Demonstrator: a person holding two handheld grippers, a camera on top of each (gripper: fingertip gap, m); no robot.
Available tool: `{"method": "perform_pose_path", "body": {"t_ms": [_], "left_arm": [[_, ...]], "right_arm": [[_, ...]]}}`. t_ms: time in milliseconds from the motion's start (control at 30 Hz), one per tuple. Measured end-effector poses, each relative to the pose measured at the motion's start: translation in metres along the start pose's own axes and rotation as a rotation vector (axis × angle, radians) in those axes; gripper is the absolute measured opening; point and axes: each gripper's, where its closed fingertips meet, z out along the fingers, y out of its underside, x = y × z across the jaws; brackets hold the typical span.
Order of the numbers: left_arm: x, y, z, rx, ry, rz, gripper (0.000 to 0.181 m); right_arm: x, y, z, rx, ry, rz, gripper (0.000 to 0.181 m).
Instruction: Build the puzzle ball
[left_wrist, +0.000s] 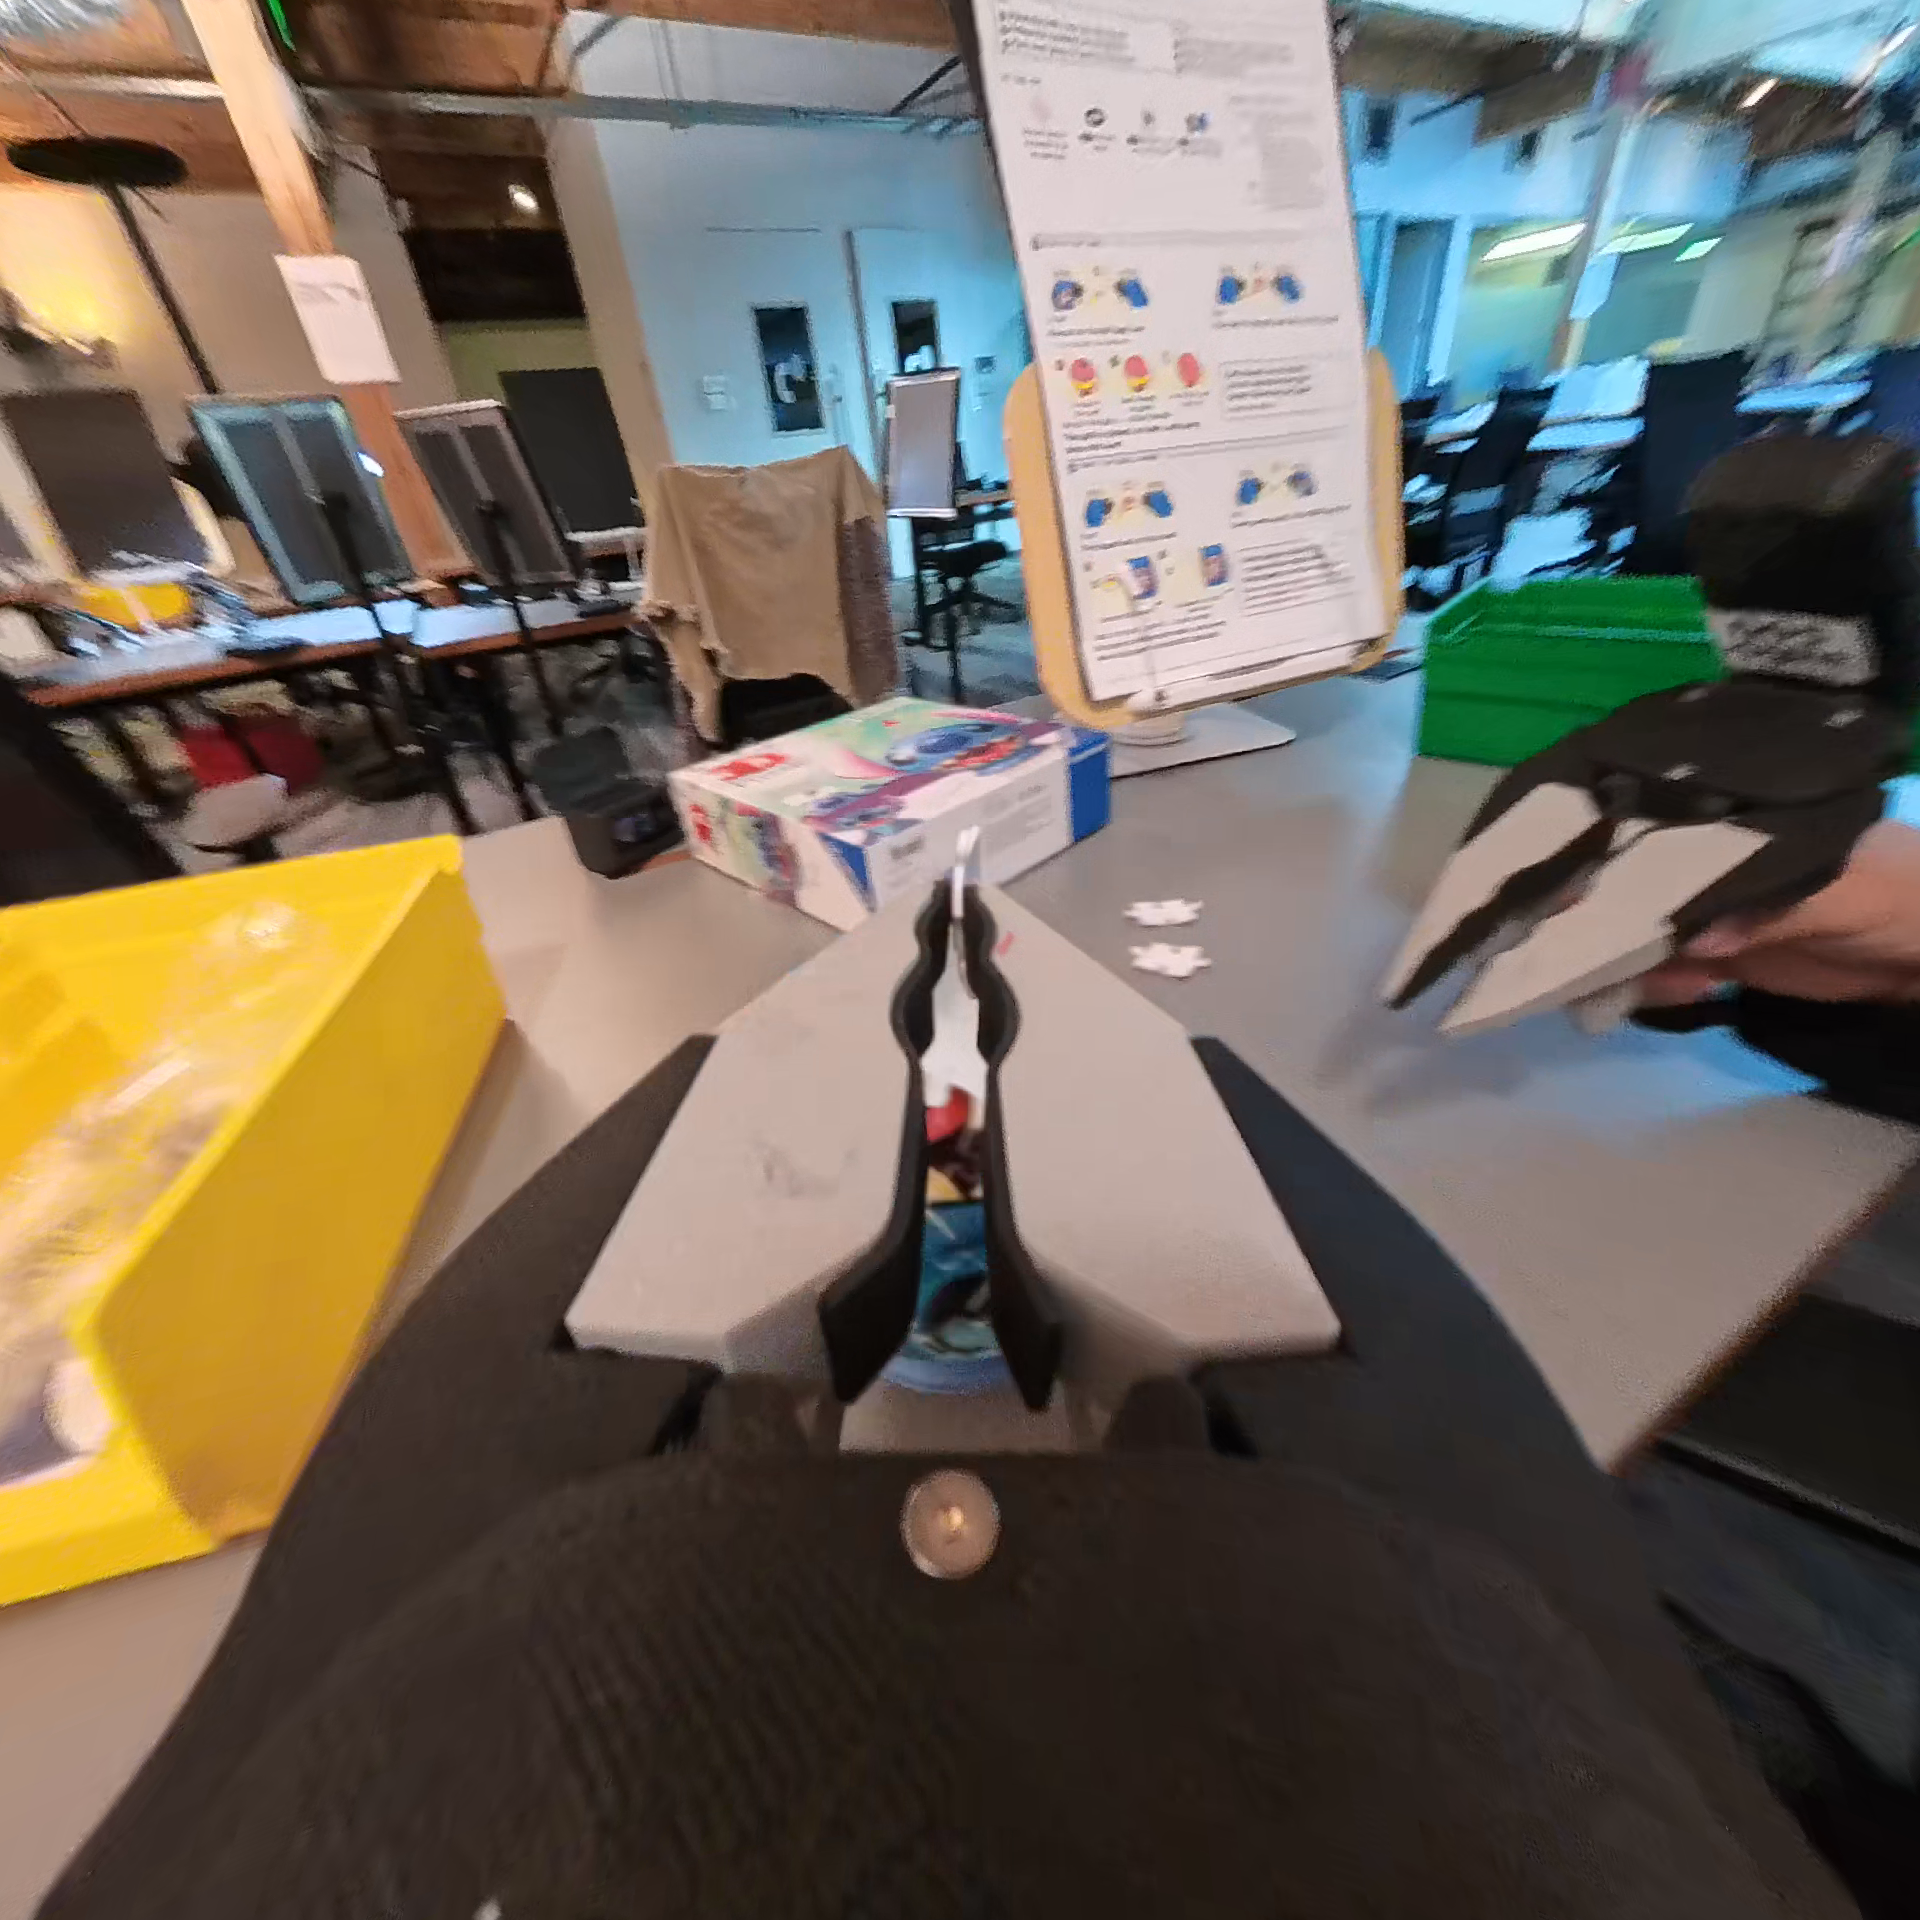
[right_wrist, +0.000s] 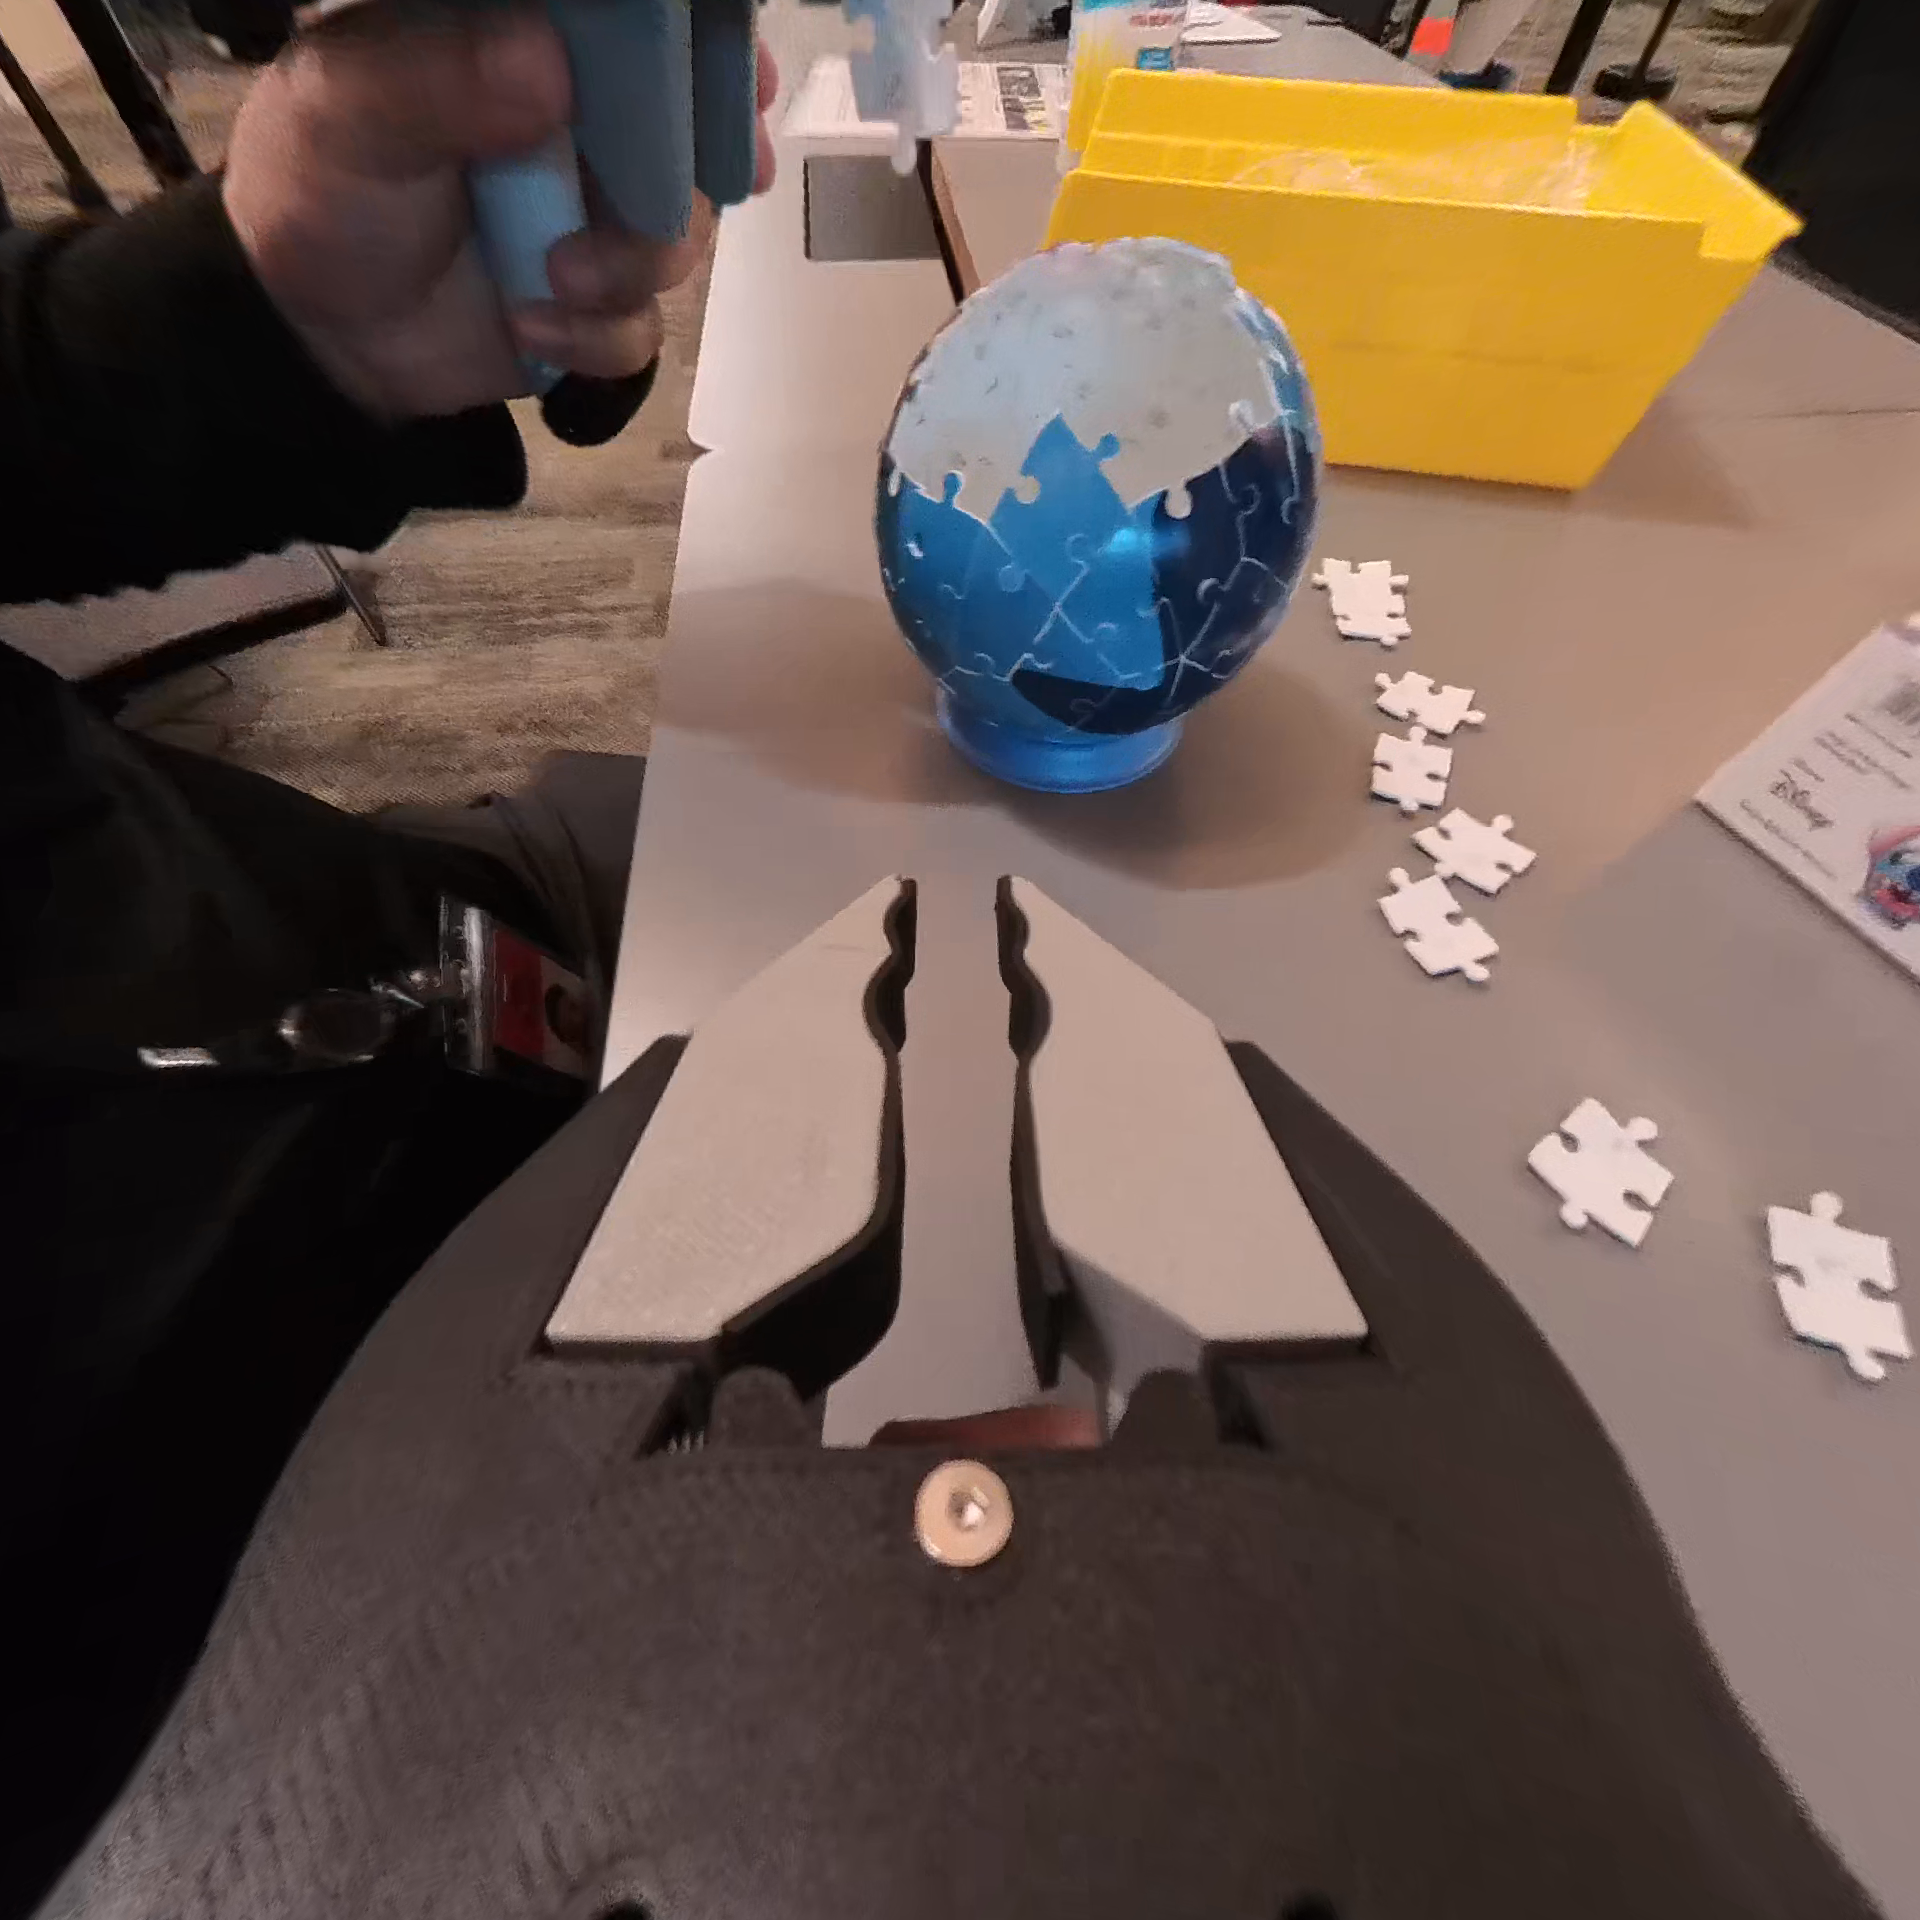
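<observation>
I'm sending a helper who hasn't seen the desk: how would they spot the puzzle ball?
On the grey table, look just in front of the yellow bin. The puzzle ball stands upright on a blue ring base: the only round thing, blue below, pale on top, loose white pieces beside it.

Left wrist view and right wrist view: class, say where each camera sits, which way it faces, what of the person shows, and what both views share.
Left wrist view: on the left hand-held gripper, shut on a puzzle piece; faces across the table toward the puzzle box and instruction sheet; a hand shows.
Right wrist view: on the right hand-held gripper, open; faces the puzzle ball; hand and dark sleeve show.
Shared: yellow bin, loose white pieces, each other's gripper.
</observation>
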Motion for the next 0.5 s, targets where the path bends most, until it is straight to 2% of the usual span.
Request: {"method": "perform_pose_path", "body": {"t_ms": [133, 267, 500], "left_arm": [[-0.014, 0.001, 0.012, -0.014, -0.051, 0.086, 0.0], [-0.018, 0.001, 0.018, -0.008, -0.088, 0.156, 0.0], [-0.019, 0.003, 0.027, -0.001, -0.123, 0.216, 0.0]], "right_arm": [[-0.001, -0.004, -0.008, 0.08, -0.114, 0.176, 0.016], [0.007, 0.003, -0.011, 0.055, -0.062, 0.146, 0.02], [0.011, -0.002, -0.016, 0.088, -0.034, 0.131, 0.02]]}}
